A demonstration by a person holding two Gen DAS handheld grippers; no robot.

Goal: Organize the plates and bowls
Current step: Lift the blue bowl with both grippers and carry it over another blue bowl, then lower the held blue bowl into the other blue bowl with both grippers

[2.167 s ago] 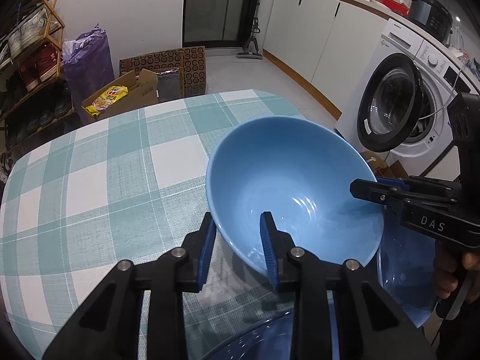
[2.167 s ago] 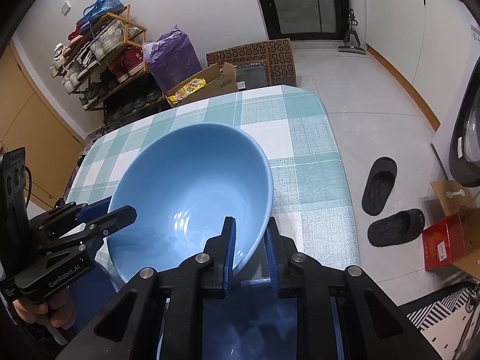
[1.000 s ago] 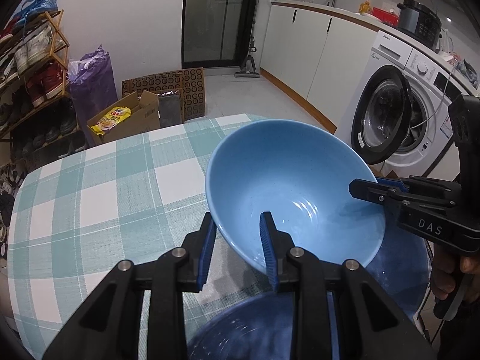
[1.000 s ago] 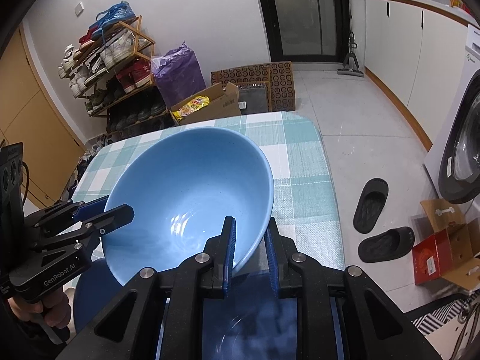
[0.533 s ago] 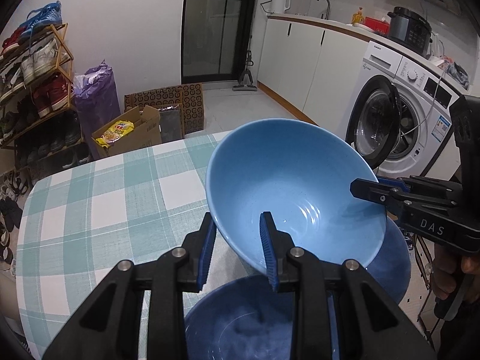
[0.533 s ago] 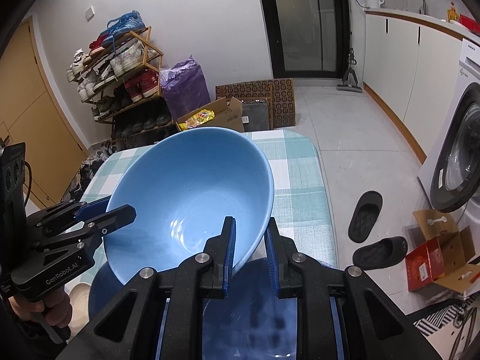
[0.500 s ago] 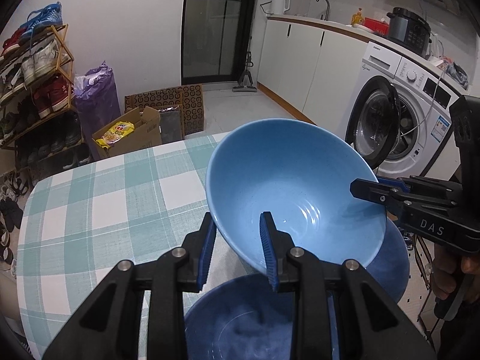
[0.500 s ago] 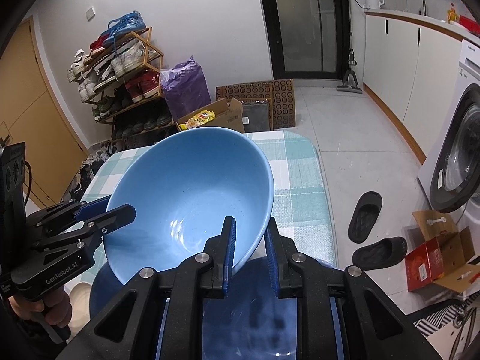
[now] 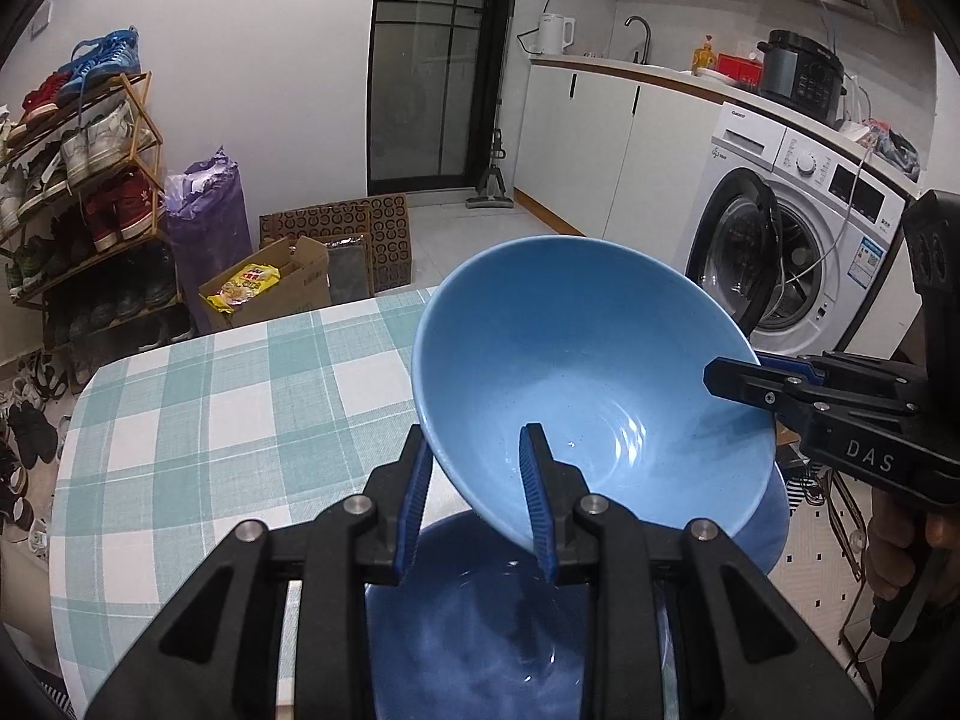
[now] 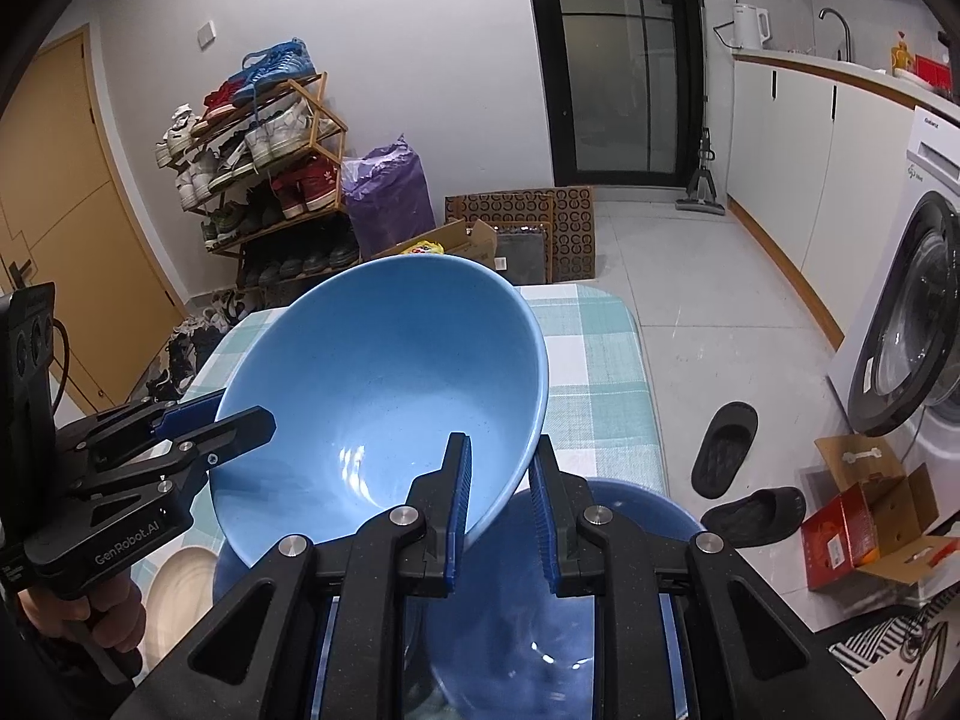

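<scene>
Left wrist view, glossy light-blue bowl, tilted, rim pinched by both claws

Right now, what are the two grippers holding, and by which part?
Both hold the light blue bowl by its rim: left gripper on one side, right gripper on the opposite side.
</scene>
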